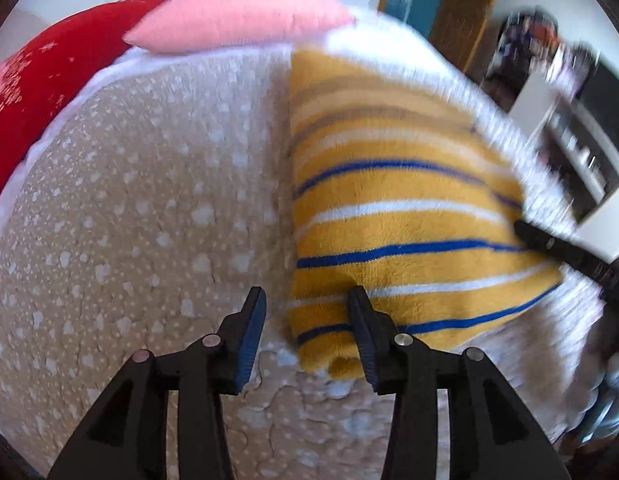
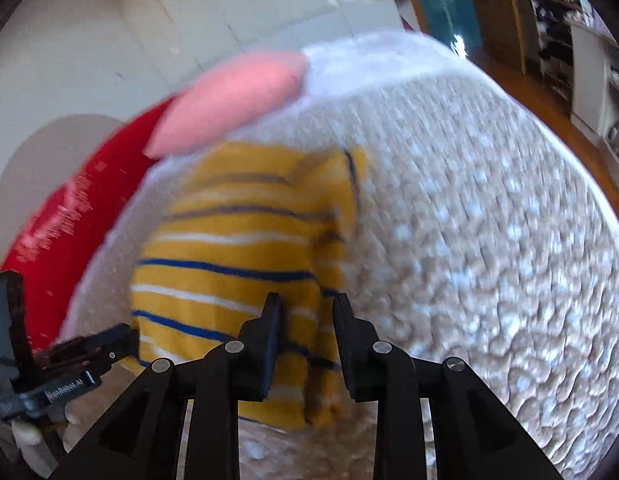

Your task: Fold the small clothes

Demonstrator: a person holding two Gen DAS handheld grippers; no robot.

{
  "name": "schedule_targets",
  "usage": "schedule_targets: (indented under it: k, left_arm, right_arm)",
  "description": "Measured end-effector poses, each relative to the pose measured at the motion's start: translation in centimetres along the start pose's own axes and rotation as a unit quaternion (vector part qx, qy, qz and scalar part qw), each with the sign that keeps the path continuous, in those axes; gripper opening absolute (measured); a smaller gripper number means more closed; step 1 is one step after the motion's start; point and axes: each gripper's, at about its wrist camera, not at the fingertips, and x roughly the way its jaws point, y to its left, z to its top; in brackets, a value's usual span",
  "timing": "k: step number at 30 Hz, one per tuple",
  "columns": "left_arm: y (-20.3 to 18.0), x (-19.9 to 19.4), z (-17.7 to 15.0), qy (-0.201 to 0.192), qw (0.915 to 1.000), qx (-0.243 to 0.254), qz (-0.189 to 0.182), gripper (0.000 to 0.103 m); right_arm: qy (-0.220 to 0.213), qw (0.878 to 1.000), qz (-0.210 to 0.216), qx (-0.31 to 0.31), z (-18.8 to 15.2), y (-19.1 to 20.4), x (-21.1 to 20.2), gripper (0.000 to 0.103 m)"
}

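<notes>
A yellow fleece garment (image 1: 405, 224) with blue, white and tan stripes lies folded on a beige bedspread (image 1: 129, 208) with white spots. My left gripper (image 1: 307, 300) is open, its jaws on either side of the garment's near left corner, holding nothing. In the right wrist view the garment (image 2: 237, 256) lies ahead and left, with a folded flap along its right edge. My right gripper (image 2: 307, 306) is open over that near right edge. The left gripper's body (image 2: 85, 350) shows at the lower left. The right gripper's finger (image 1: 565, 254) reaches in at the garment's right side.
A pink pillow (image 1: 237, 16) and a red pillow (image 1: 49, 80) lie at the bed's head. White sheet (image 1: 389, 36) borders the bedspread. Shelving with clutter (image 1: 569, 128) stands right of the bed. A wooden floor (image 2: 549, 92) lies beyond the bed's far side.
</notes>
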Motion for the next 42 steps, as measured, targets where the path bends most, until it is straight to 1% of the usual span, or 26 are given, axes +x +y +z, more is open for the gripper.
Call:
schedule_targets:
  k: [1,2,4,5,6,8,10,12,13,16,17,18,20,21,24,27,30,31,34,37,42]
  left_arm:
    - [0.1,-0.1,-0.1,-0.001,1.0000,0.001,-0.001,0.042]
    - [0.2,-0.6,0.1,-0.001,1.0000,0.005,-0.007,0.042]
    - [0.7,-1.9,0.4,-0.008,0.9994,0.007,-0.034,0.041]
    - [1.3,-2.9,0.9,-0.022,0.9983,0.003,-0.055,0.041]
    - [1.7,-3.4,1.4,-0.031,0.9977,-0.002,-0.061,0.041]
    - [2.6,-4.0,3.2,-0.046,0.9970,-0.016,-0.059,0.041]
    - [2.7,-3.7,5.0,-0.050,0.9969,-0.020,-0.058,0.041]
    - [2.6,-2.8,7.0,-0.064,0.9959,-0.023,-0.060,0.043]
    - [2.4,-1.9,7.7,-0.062,0.9960,-0.025,-0.059,0.044]
    - [1.9,1.0,9.0,-0.038,0.9969,-0.033,-0.060,0.045]
    - [1.8,2.0,9.3,-0.035,0.9973,-0.033,-0.056,0.050]
    - [1.8,2.7,9.4,-0.036,0.9977,-0.032,-0.048,0.056]
    - [2.0,3.5,9.5,-0.044,0.9979,-0.029,-0.036,0.064]
    - [2.1,3.6,9.5,-0.045,0.9979,-0.030,-0.035,0.067]
    - [2.5,3.5,9.2,-0.050,0.9977,-0.027,-0.038,0.067]
    - [2.2,2.2,8.5,-0.059,0.9979,-0.015,-0.022,0.067]
    - [1.7,0.5,7.5,-0.069,0.9976,0.004,0.002,0.067]
    - [1.3,-0.3,6.9,-0.075,0.9970,0.015,0.014,0.067]
    - [0.7,-1.8,5.8,-0.084,0.9952,0.036,0.033,0.067]
    - [-0.1,-3.5,4.2,-0.094,0.9935,0.051,0.040,0.067]
    - [-1.5,-5.9,1.8,-0.103,0.9911,0.073,0.041,0.067]
  right_arm:
    - [0.012,1.000,-0.002,0.011,-0.2,-0.7,0.8,0.031]
    - [0.026,0.999,0.004,0.028,-0.4,-1.6,1.3,0.038]
    - [0.029,0.998,0.024,0.053,-0.5,-2.7,1.2,0.040]
    - [0.018,0.998,0.028,0.051,-0.1,-2.8,0.3,0.040]
    - [0.007,0.999,0.026,0.045,0.3,-2.7,-0.2,0.041]
    - [-0.026,0.999,0.013,0.030,1.7,-2.3,-1.5,0.042]
    - [-0.045,0.999,0.012,0.022,3.1,-1.7,-1.7,0.042]
    - [-0.051,0.998,0.018,0.013,5.2,-0.6,-1.2,0.042]
    - [-0.051,0.998,0.019,0.009,6.1,-0.1,-0.7,0.042]
    - [-0.015,1.000,0.025,0.006,8.7,1.3,2.7,0.041]
    - [-0.002,1.000,0.018,0.007,9.2,1.3,4.0,0.041]
    - [0.016,1.000,0.005,0.007,9.6,1.4,6.0,0.041]
    - [0.034,0.999,-0.005,0.009,9.6,1.1,8.0,0.041]
    - [0.034,0.999,-0.006,0.017,9.5,0.7,8.7,0.042]
    - [0.031,0.999,0.013,0.037,9.4,-0.4,9.0,0.043]
    - [0.029,0.998,0.021,0.046,9.2,-0.9,8.4,0.043]
    - [0.005,0.999,-0.003,0.043,8.8,-0.6,6.4,0.043]
    - [-0.015,0.999,-0.012,0.031,8.6,-0.2,5.0,0.043]
    - [-0.041,0.999,-0.028,0.009,7.8,0.5,2.1,0.044]
    - [-0.046,0.998,-0.031,-0.001,6.5,0.7,-0.4,0.044]
    - [-0.040,0.999,-0.029,0.007,4.2,0.3,-2.6,0.044]
